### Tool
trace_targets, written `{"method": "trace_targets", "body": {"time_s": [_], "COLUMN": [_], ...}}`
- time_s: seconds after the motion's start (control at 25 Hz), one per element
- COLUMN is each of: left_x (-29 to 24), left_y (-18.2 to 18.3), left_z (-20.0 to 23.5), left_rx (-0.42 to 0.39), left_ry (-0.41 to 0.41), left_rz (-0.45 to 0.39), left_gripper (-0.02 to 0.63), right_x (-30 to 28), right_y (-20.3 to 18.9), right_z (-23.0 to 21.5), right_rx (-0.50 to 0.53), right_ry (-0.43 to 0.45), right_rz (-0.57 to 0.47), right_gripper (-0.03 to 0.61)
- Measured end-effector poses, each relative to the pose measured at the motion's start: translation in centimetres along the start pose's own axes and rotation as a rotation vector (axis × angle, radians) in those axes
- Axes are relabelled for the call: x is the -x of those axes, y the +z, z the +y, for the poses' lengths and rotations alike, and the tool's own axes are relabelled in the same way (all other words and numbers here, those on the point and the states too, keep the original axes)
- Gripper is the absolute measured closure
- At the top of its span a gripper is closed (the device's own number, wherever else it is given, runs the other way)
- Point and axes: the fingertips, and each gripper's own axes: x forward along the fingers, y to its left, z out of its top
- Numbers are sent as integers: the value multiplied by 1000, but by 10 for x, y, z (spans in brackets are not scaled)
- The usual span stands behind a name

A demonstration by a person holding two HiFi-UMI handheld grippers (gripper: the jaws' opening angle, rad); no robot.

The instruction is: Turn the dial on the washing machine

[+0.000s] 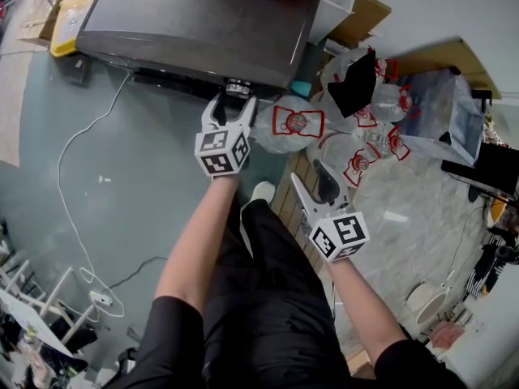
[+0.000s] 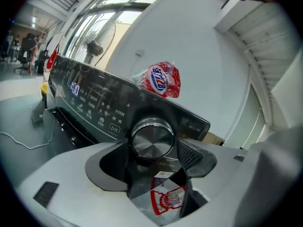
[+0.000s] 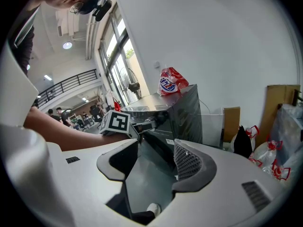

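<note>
The washing machine (image 1: 203, 14) fills the upper left of the head view. Its silver dial (image 2: 152, 138) sits at the right end of the dark control panel (image 2: 90, 98). The left gripper (image 1: 233, 110) is up against it, fingers (image 2: 191, 155) spread wide either side of the dial with a sliver of gap, not clamped. The right gripper (image 3: 155, 151) hangs back at lower right, fingers parted round nothing. A red-and-white packet (image 2: 161, 79) lies on the machine's top. Red-printed plastic bags (image 1: 296, 124) crowd the floor to the right of the machine.
</note>
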Motion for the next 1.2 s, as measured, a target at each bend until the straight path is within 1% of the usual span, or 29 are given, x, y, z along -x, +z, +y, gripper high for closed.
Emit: {"method": "trace_targets", "body": {"time_s": [0.08,0.2,0.28,0.4,0.48,0.68,0.92,1.08,1.2], "left_x": [-2,-3,-4,-4,-4,-4,-3,-3,-3], "left_y": [0,1,1,1,0,-1,-2,-1,-1], "left_z": [1,2,2,2,2,1,1,1,1], "left_rx": [37,58,56,31,4,-113,-170,-265,-305], "left_ry": [-8,-11,-13,-1,12,49,66,95,110], "left_rz": [8,11,18,35,44,67,75,96,101], "left_gripper": [319,333,336,337,339,341,342,347,347], "right_x": [0,0,1,1,3,5,6,10,12], "right_y": [-1,-3,-6,-8,-9,-11,-13,-18,-22], "right_z": [0,0,-1,0,0,0,4,4,1], "right_rx": [2,2,-1,-2,-2,-20,-23,-14,-9], "right_ry": [-1,-3,-3,-1,-3,-1,-7,-10,-14], "right_rz": [2,5,4,1,4,-6,-2,11,20], "right_gripper": [354,354,354,356,354,354,354,354,354]}}
